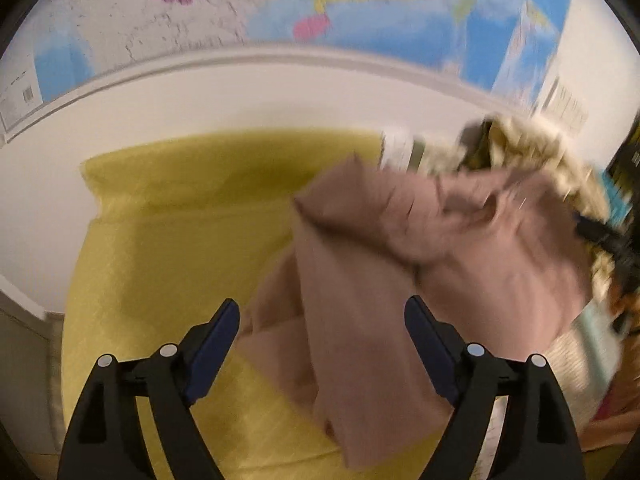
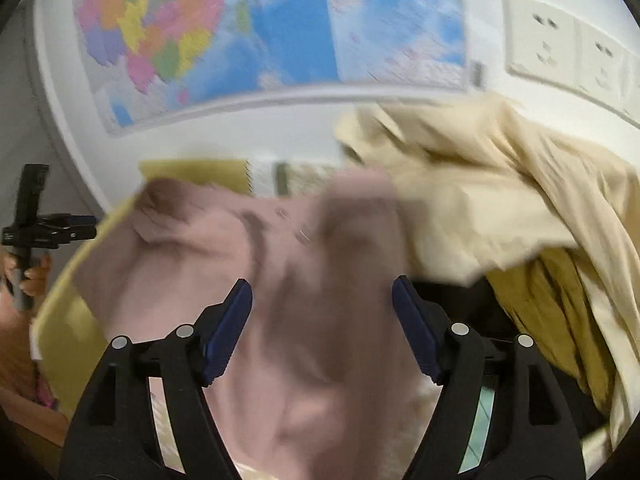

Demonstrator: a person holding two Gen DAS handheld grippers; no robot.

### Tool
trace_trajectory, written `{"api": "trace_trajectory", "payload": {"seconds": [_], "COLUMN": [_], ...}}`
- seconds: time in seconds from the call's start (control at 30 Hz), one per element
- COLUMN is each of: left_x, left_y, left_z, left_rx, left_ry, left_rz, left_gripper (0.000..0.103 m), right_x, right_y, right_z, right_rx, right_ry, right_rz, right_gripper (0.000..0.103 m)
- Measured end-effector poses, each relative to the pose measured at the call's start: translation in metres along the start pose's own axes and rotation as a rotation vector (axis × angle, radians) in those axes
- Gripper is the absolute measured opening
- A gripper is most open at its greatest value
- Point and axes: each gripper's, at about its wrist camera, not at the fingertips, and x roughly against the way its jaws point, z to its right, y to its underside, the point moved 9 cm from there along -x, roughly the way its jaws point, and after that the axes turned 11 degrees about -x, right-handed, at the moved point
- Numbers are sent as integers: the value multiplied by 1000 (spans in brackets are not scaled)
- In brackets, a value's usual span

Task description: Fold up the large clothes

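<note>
The left gripper (image 1: 322, 320) was seen with its jaws spread wide, the blue pads (image 1: 218, 354) clear of any cloth, though a fold of the pink garment (image 1: 400, 264) lay in the gap between them. That garment was spread in a loose, rumpled heap across the right side of a yellow surface (image 1: 168, 232), one long flap trailing down toward the camera. Both views were heavily blurred, so finer creases could not be made out. The right gripper (image 2: 322, 292) was likewise held wide apart, nothing pinched by its fingers (image 2: 230, 332) — the pink garment (image 2: 248, 248) was merely seen beneath and between them. A cream-coloured pile of cloth (image 2: 480, 184) was heaped just to the right of the pink garment, touching it or overlapping it at the edge, with a mustard-yellow piece (image 2: 552, 300) tucked under the cream folds. A coloured map (image 2: 224, 32) was fixed to the white wall behind, and a row of white wall sockets (image 2: 560, 48) was mounted to its right. At the far left edge of the right wrist view the other gripper (image 2: 48, 230) was glimpsed from the side, gripped by a hand (image 2: 34, 276) — its opening could not be judged from that angle.
</note>
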Motion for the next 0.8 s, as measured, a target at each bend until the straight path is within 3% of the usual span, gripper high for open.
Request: {"api": "trace_trajectory", "payload": {"seconds": [0.17,0.23,0.3,0.33,0.37,0.43,0.5,0.57,0.6,0.63,0.67,0.7,0.73,0.77,0.8], "left_x": [-21,-36,-55,-65,-74,-83,-84,-80,-79,-81,-87,-90,-93,-93,-91], "left_y": [-14,-22,-28,-32,-40,-56,-75,-89,-90,-86,-76,-69,-58,-47,-41], "left_z": [32,36,37,36,31,19,-1,-33,-43,-56,-71,-76,-79,-77,-74], "left_rx": [-172,-230,-263,-267,-247,-172,-12,210,266,321,344,339,327,318,308], "left_ry": [-88,-145,-183,-195,-207,-175,-72,57,85,70,0,-32,-41,-16,8], "left_rz": [-11,-53,-107,-131,-151,-158,-124,-61,-39,-41,-87,-118,-148,-163,-165], "left_gripper": [81,70,42,37,31,27,27,27,30,30,31,31,34,47,57], "right_x": [-10,-17,-28,-32,-37,-40,-34,-25,-22,-20,-21,-24,-27,-28,-26], "right_y": [10,10,9,10,10,7,3,-7,-9,-10,-9,-6,-1,2,5], "right_z": [5,2,2,3,2,2,6,15,20,28,33,39,46,49,53], "right_rx": [11,19,21,21,22,29,-15,-82,-114,-162,-187,-213,-236,-245,-260], "right_ry": [64,87,112,114,113,116,76,48,36,17,7,8,19,23,19], "right_rz": [7,3,-10,-19,-30,-35,-35,-5,0,-2,-14,-31,-47,-57,-57], "right_gripper": [72,73,73,72,66,20,6,6,6,6,6,12,26,32,49]}}
